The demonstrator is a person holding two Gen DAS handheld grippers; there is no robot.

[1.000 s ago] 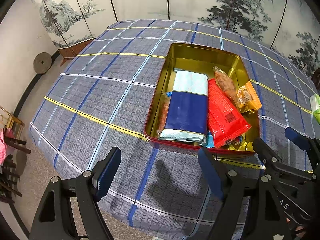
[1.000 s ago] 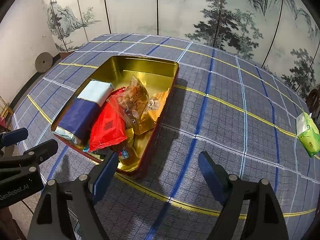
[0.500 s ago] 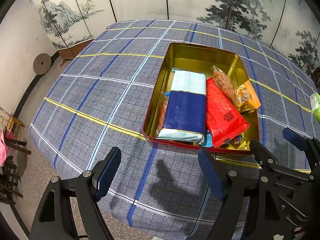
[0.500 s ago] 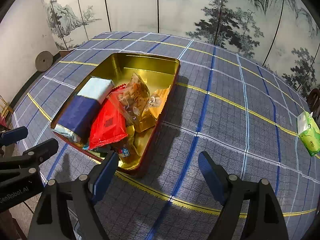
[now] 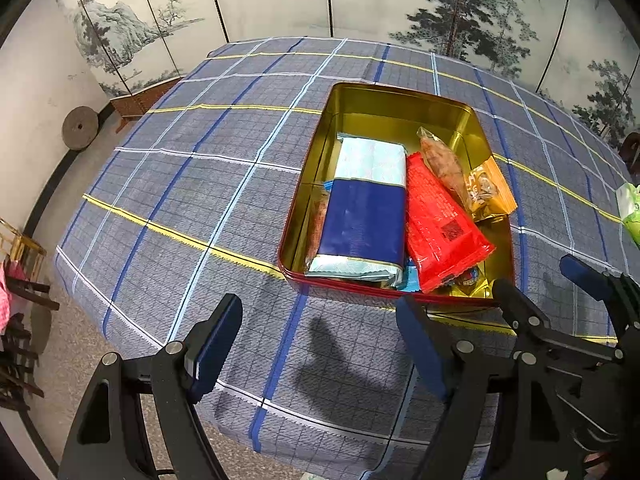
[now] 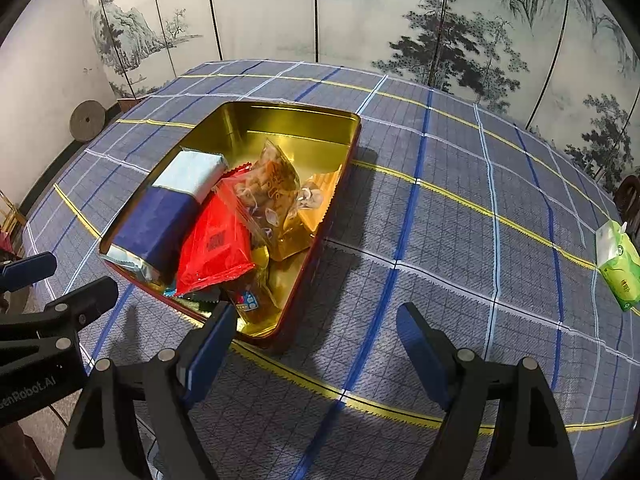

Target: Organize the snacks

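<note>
A gold-lined red tin sits on the plaid tablecloth and holds several snack packs: a blue-and-white pack, a red pack, a clear pack of brown snacks and an orange pack. My left gripper is open and empty, in front of the tin's near edge. My right gripper is open and empty, at the tin's near right corner; it also shows at the right of the left wrist view.
A green tissue pack lies at the table's far right. The table's near edge drops off behind my left gripper. A painted folding screen stands behind the table. A round stone disc leans on the left wall.
Both grippers have pulled back slightly from the tin; it sits a little farther off in both views. The jaws stay open. The snacks have not moved.
</note>
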